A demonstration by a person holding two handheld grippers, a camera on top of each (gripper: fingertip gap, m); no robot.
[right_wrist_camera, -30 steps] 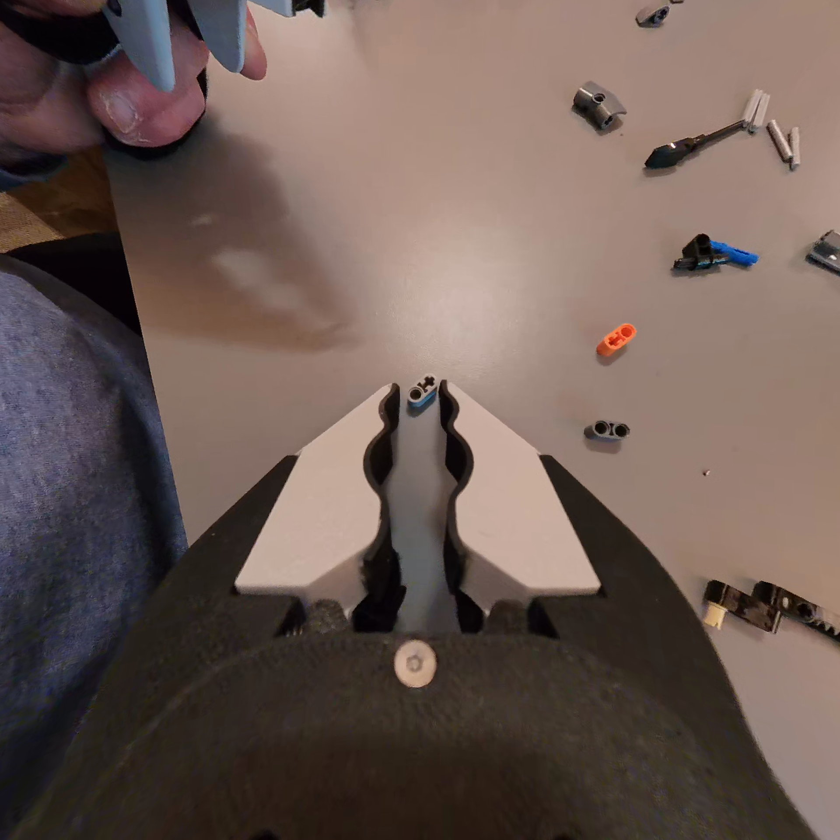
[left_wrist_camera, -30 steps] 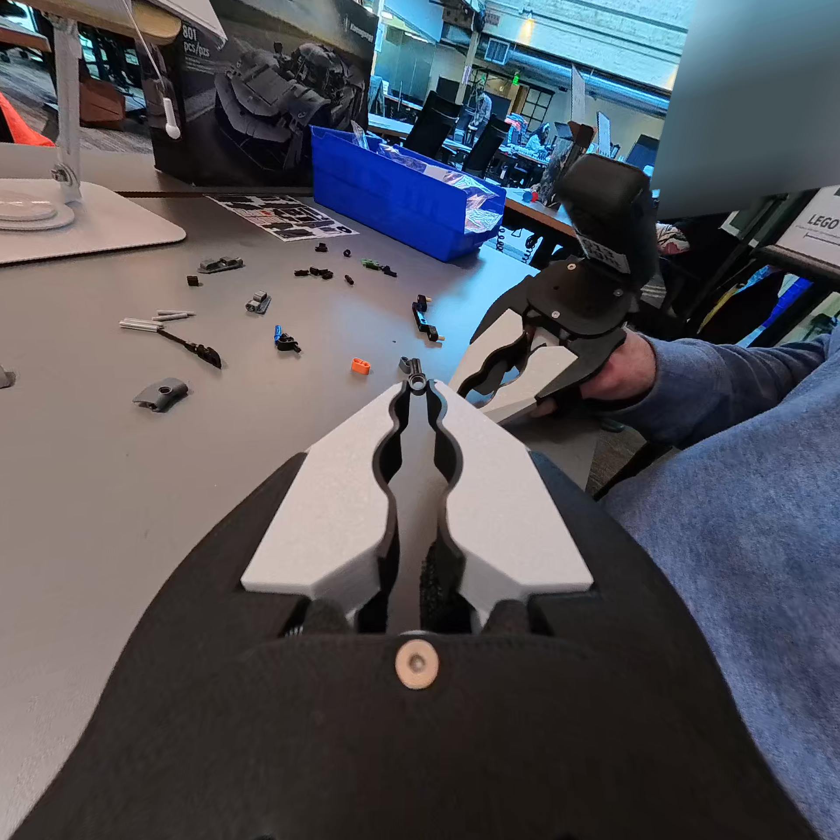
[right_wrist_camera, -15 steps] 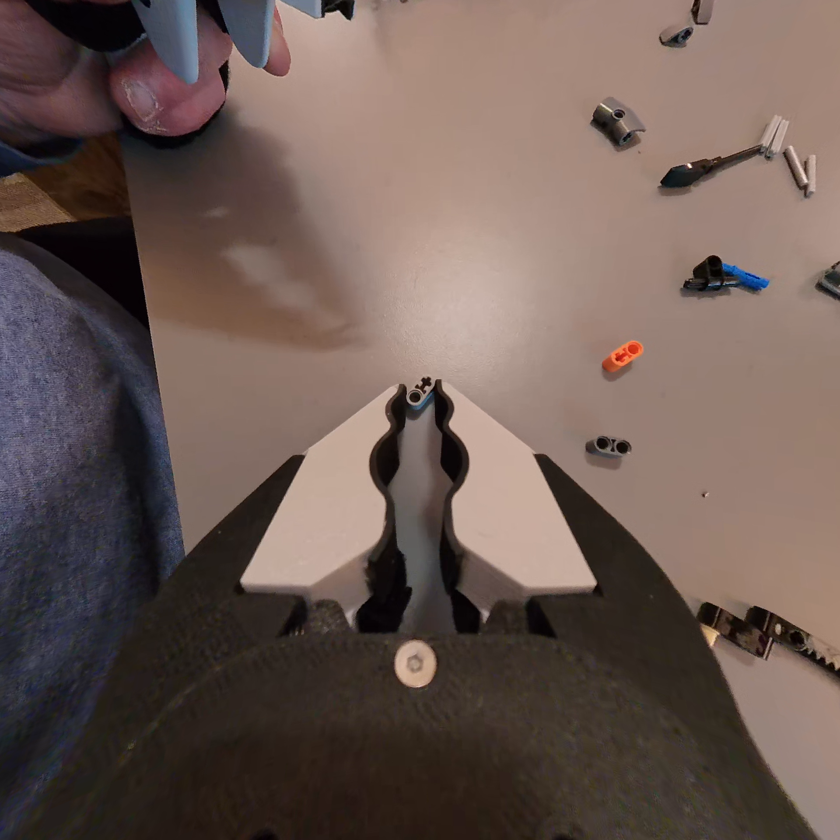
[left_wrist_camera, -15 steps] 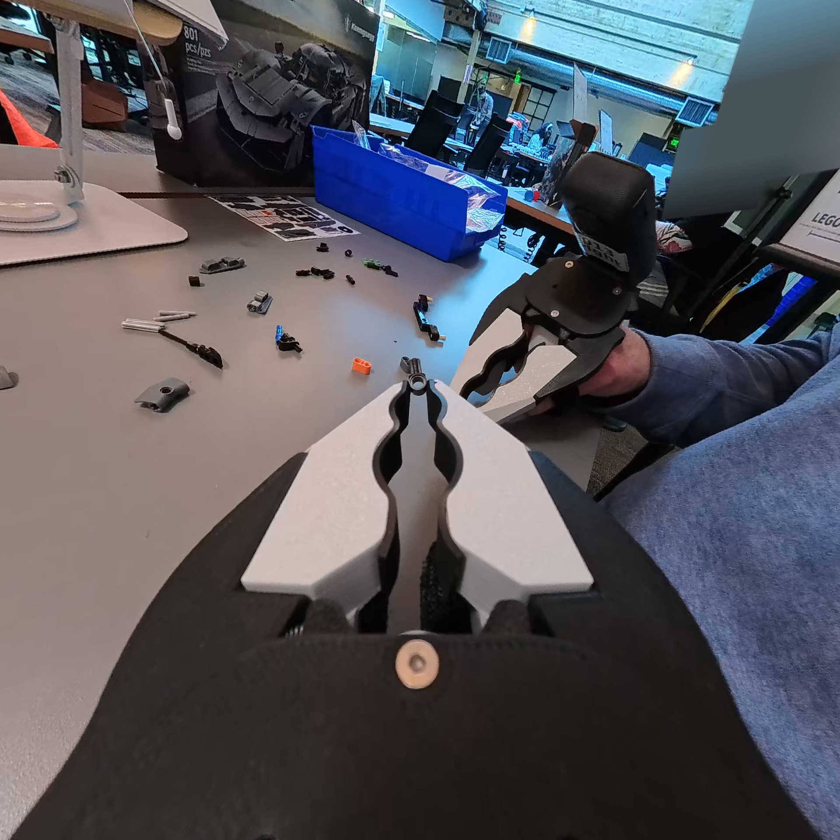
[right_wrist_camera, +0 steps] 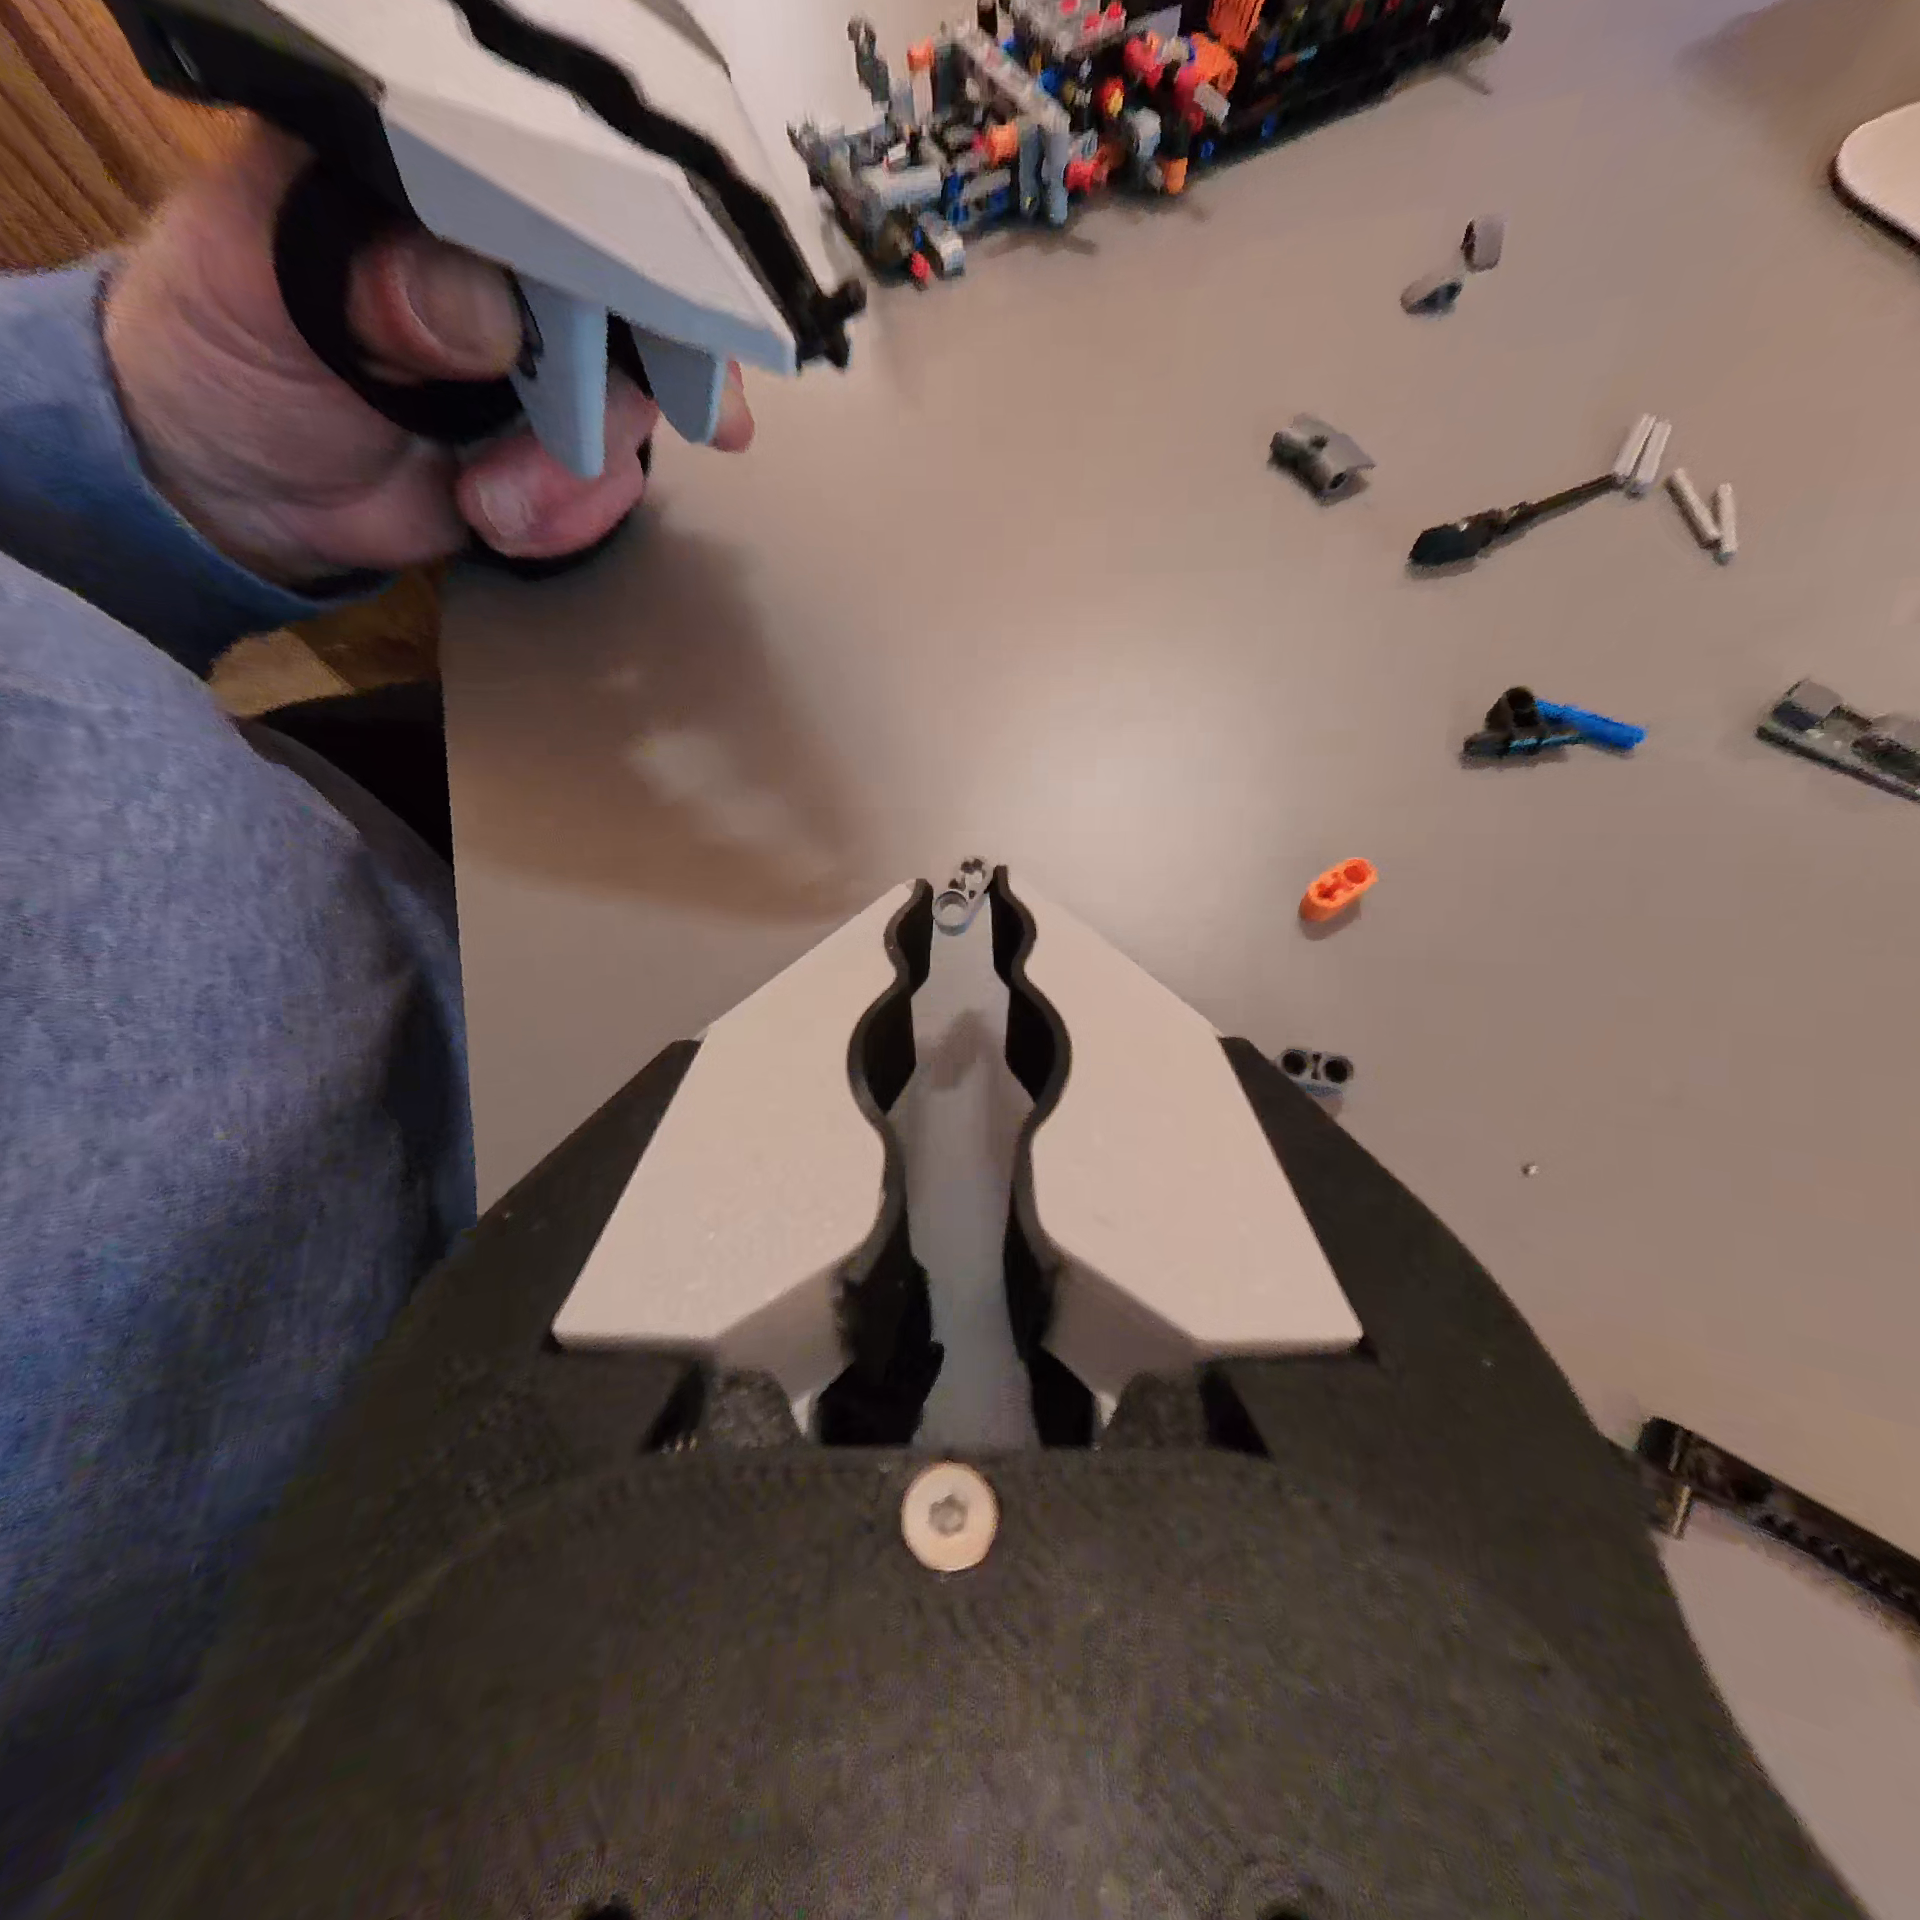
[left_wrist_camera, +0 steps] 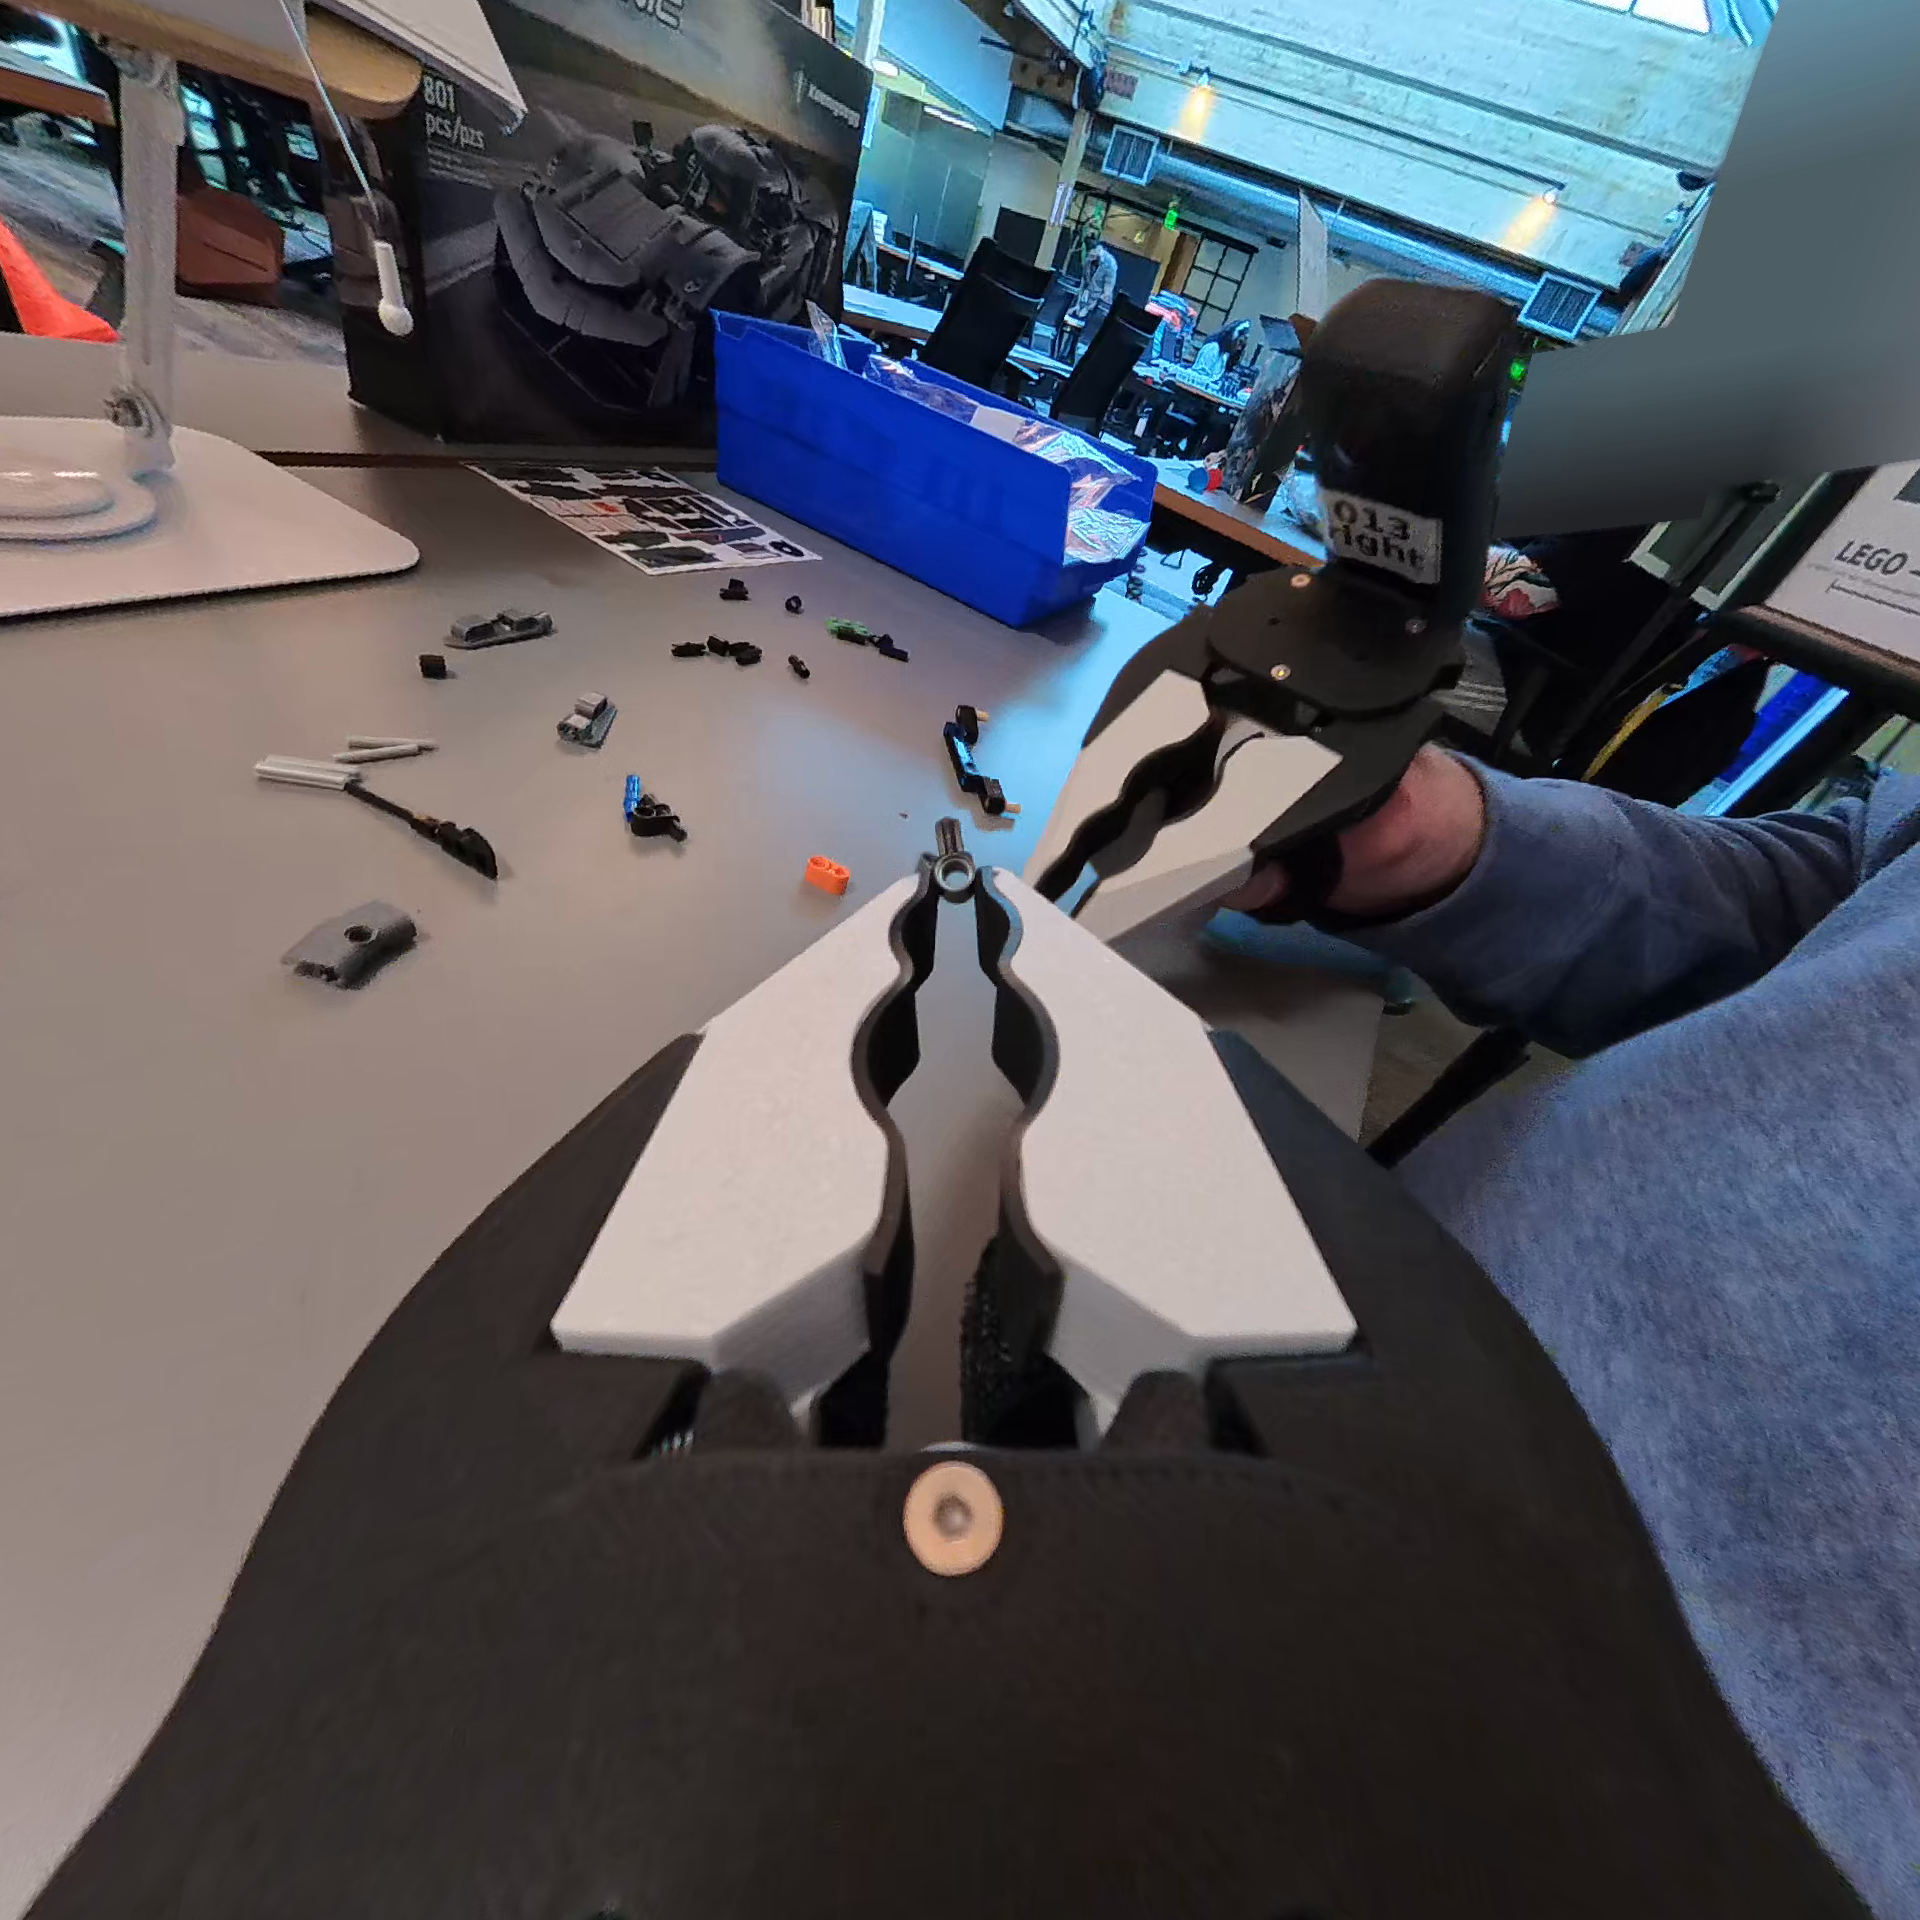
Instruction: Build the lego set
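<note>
My left gripper [left_wrist_camera: 953,878] is shut on a small black lego pin piece [left_wrist_camera: 950,857] and holds it above the grey table [left_wrist_camera: 208,1091]. My right gripper [right_wrist_camera: 961,894] is shut on a small grey lego connector [right_wrist_camera: 958,896] and hovers over the table near its front edge. In the left wrist view the right gripper [left_wrist_camera: 1060,883] shows to the right, held by a hand. In the right wrist view the left gripper [right_wrist_camera: 826,322] shows at top left, the black piece at its tip. A part-built colourful lego model [right_wrist_camera: 1049,114] stands at the far side.
Loose pieces lie on the table: an orange connector [right_wrist_camera: 1338,889], a black-and-blue piece [right_wrist_camera: 1548,725], a dark grey connector [right_wrist_camera: 1314,1068], a black shovel-like piece [right_wrist_camera: 1507,520], light grey axles [right_wrist_camera: 1699,507]. A blue bin [left_wrist_camera: 925,468], the set's box [left_wrist_camera: 623,229] and a sticker sheet [left_wrist_camera: 644,514] stand behind. There is about 9 cm between the tips of the two grippers. The part-built colourful lego model [right_wrist_camera: 1049,114] lies some 20 cm from my left tips, 30 cm from my right tips.
The right gripper has lifted and tilted towards the far side, so the lego model and the left gripper now show more fully in its view. Both grips are unchanged.
</note>
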